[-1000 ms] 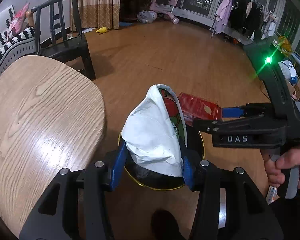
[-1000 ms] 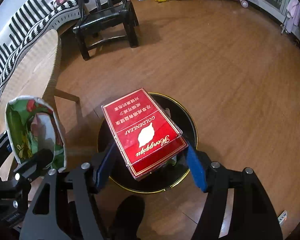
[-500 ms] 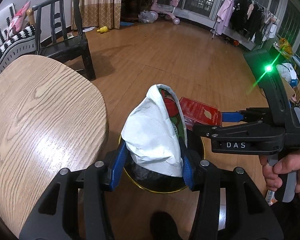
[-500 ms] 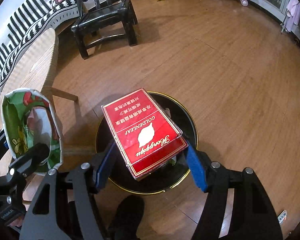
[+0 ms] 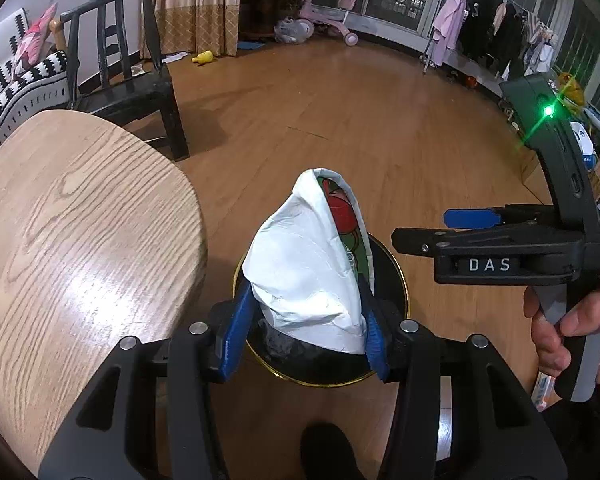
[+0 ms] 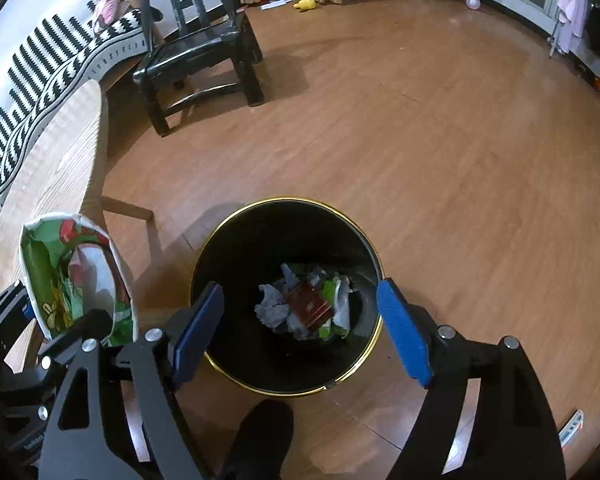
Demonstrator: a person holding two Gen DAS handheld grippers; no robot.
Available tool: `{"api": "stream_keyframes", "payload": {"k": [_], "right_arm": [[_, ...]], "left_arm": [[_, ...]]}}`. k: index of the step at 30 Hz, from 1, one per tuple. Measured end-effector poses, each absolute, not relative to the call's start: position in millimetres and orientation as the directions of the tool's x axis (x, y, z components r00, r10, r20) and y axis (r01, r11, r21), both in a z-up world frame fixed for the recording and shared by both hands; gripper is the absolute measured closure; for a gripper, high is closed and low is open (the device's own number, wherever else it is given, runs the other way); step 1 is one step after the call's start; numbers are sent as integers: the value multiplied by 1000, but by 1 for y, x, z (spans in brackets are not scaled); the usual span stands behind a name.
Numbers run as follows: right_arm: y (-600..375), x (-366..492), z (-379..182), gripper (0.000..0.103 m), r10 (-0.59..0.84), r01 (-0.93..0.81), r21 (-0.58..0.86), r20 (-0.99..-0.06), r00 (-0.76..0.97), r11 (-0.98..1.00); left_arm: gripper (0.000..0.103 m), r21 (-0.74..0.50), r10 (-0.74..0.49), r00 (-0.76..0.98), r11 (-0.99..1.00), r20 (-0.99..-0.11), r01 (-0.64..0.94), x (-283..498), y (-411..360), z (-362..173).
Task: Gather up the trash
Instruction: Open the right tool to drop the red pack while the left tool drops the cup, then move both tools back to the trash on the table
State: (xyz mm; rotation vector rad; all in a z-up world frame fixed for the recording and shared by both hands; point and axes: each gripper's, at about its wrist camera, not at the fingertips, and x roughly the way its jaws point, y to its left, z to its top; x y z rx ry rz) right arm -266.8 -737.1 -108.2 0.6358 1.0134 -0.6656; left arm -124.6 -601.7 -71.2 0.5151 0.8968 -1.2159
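We see a round black waste bin (image 6: 288,216) with a gold rim standing on the wooden floor (image 6: 440,140), just beside a light wooden surface (image 5: 68,216). Inside the bin, at the bottom, lies a red cigarette carton (image 6: 310,306) on top of crumpled grey and white paper (image 6: 272,312) and scraps of green wrapper (image 6: 330,290).

Our right hand-held gripper (image 6: 300,330) hangs above the bin's mouth. Its blue-padded jaws have just been opening and now stand wide apart, with nothing between them.

Our left hand-held gripper (image 5: 306,330) is closed partway on a crumpled snack bag (image 5: 312,264), its blue pads pressing the bag from both sides. The bag is white outside, with green and red print within, and stands upright with its open mouth at the top. In the left wrist view it sits in front of the bin's near rim; in the right wrist view it appears to the left of the bin.

A black wooden chair (image 6: 198,46) stands farther back on the floor.
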Motion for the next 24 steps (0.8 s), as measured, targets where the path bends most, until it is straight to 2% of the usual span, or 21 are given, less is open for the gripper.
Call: {"api": "stream_keyframes", "payload": {"k": [3,6,9,16,21,24], "right_arm": [[-740,-270,-106,26,-223,766,160,-902,369,622],[-744,-276,-104,26,-239,781,166,-896,374,602],[-746,-277,-105,25,-237,784,169,-896,374,597],[-736,-264,-98,25,-233,762,171,-890,391,625],[-712,-232,-70,25,-250,720,186,-856,453,669],[-686,-197,-48,21,-244,665,189,-830,501,723]], "left_arm": [[53,-109,-578,89,299,-811,948,-125,-604,-71],[37,-118,-591,94,309,-801,944,-122,-604,-70],[36,-129,-602,91,312,-793,941,-118,-601,-67],[23,-130,-626,115,332,-771,934,-107,-585,-52],[14,-107,-639,183,388,-747,915,-82,-544,-32],[11,-108,-640,234,447,-732,888,-59,-514,-19]]}}
